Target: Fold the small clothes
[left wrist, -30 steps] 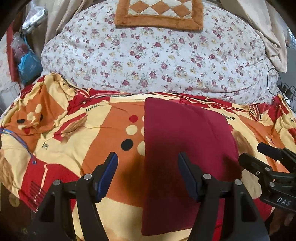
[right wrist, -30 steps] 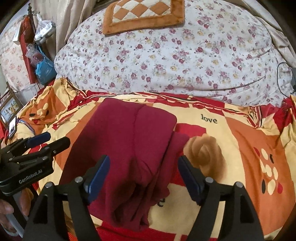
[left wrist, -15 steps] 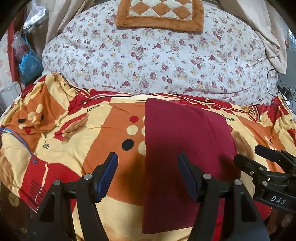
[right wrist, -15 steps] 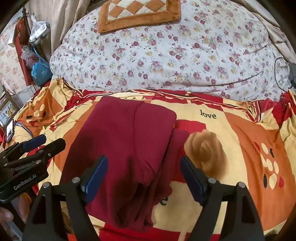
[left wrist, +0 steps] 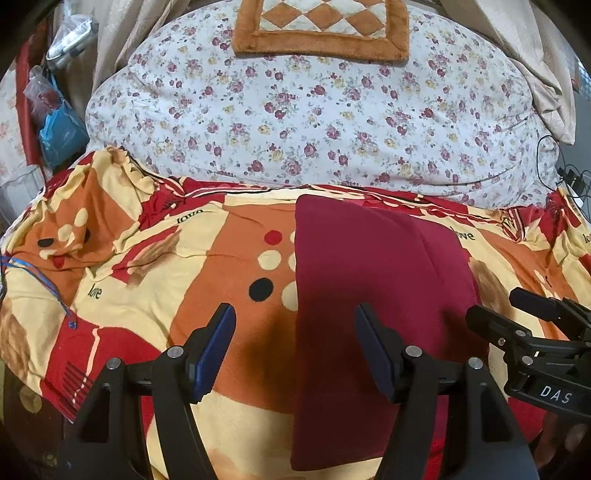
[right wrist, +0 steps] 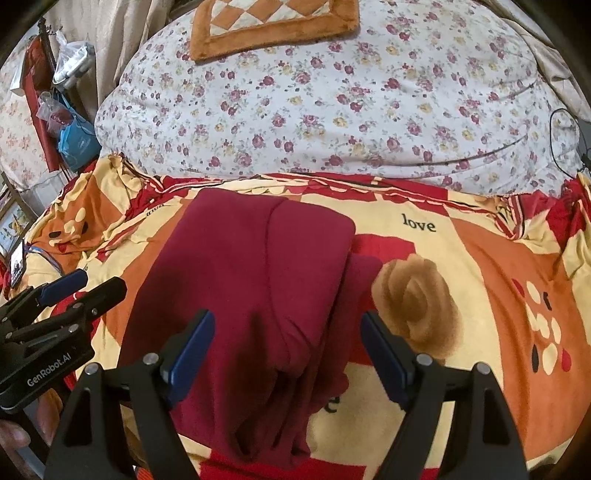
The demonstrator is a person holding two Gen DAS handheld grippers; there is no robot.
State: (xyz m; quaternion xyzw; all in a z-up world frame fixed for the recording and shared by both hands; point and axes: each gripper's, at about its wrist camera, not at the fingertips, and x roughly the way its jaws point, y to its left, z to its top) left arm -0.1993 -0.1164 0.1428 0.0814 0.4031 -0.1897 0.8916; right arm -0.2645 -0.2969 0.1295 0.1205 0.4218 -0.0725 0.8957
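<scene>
A dark red garment point(left wrist: 373, 295) lies folded lengthwise on the patterned blanket point(left wrist: 207, 266); it also shows in the right wrist view point(right wrist: 251, 280), with its near end bunched. My left gripper point(left wrist: 295, 347) is open and empty, over the garment's left edge. My right gripper point(right wrist: 286, 350) is open and empty, over the garment's near right part. The right gripper shows at the right of the left wrist view point(left wrist: 532, 325), and the left gripper at the left of the right wrist view point(right wrist: 70, 291).
A large floral quilt mound point(left wrist: 314, 118) rises behind the blanket, with an orange checked mat point(left wrist: 321, 29) on top. Bags point(left wrist: 59, 133) hang at the far left. Black cables point(left wrist: 569, 173) lie at the far right. The blanket's near edge drops off.
Both grippers have drawn back and up slightly from the garment. The garment has not moved.
</scene>
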